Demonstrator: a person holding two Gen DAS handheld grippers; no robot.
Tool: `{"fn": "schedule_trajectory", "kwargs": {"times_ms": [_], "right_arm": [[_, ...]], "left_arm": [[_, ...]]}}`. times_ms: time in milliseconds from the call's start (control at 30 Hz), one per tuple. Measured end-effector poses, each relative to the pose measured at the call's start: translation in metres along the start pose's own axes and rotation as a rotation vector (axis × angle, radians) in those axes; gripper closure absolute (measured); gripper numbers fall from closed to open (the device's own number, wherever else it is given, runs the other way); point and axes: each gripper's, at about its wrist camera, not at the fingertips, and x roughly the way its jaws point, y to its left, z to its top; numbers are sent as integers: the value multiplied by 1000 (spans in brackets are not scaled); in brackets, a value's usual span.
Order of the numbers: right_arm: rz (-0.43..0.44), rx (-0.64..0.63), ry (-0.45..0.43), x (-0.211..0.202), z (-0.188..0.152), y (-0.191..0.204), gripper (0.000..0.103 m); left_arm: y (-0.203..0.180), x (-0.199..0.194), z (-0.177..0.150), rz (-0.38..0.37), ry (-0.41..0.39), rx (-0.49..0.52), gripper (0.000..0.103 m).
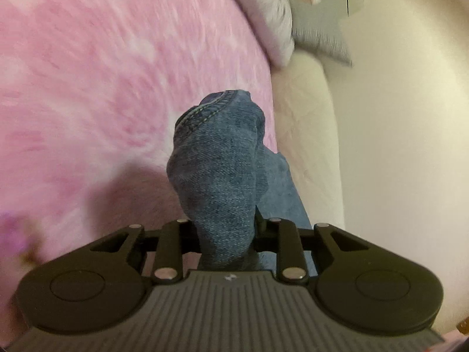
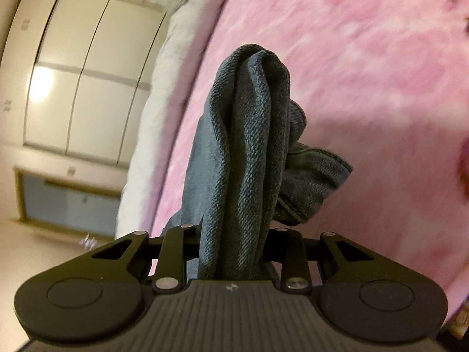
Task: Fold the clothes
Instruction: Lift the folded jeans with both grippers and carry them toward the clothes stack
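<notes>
Two grippers, one garment: I have the jeans (image 1: 217, 158) pinched at two places so the denim hangs between my hands instead of lying bunched on the bed. My left gripper (image 1: 225, 234) is clamped on a gathered wad of the blue cloth; a stitched seam curls over the top of that wad, and a flatter run of the same denim trails off below toward the bed's right edge, where the pink fleece blanket (image 1: 102, 73) gives way to the cream bed side (image 1: 304, 135). My right gripper (image 2: 234, 243) is closed on a thick roll of several layers of the jeans (image 2: 249, 146), with a hemmed end flopping out to the right of it over the blanket (image 2: 366, 88). Gripping many layers at once keeps the folds together, I judge, so they do not slide apart while lifted. Both bunches stand clear above the blanket, which suggests the cloth is being carried, though blur hides much. A pale pillow (image 2: 176, 58) lies along the blanket's far edge, and wardrobe doors (image 2: 88, 73) stand beyond it. Whether this is a half-made fold being laid down or a crumpled pair being raised to shake out, I cannot tell
</notes>
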Motion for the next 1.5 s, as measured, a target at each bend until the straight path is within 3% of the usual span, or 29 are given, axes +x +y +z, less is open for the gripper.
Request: {"fn": "schedule_trajectory", "kwargs": {"times_ms": [233, 400, 567, 667, 767, 900, 1067, 1233, 1367, 1500], "right_arm": [[134, -99, 382, 9, -64, 98, 74], [275, -239, 639, 13, -101, 188, 74], [415, -369, 769, 36, -137, 275, 73], [464, -432, 836, 57, -171, 320, 73], [482, -458, 876, 80, -214, 352, 73], [497, -463, 885, 107, -281, 387, 73], [511, -436, 842, 129, -392, 427, 73], [493, -388, 826, 167, -472, 470, 73], [463, -391, 823, 196, -515, 505, 73], [460, -439, 830, 234, -538, 541, 73]], "left_arm": [[-52, -205, -83, 162, -358, -135, 81], [-113, -304, -139, 164, -654, -128, 81], [-130, -390, -166, 146, -913, -105, 81], [-124, -434, -164, 142, -1006, -110, 80], [-108, -480, -150, 154, -1051, -103, 80], [-78, -548, -106, 149, -1071, -85, 80], [-38, -662, -35, 153, -1029, -39, 80], [-10, -747, 18, 180, -992, -30, 80], [13, -793, 57, 173, -988, -39, 80], [34, -814, 90, 142, -1040, -68, 80]]}}
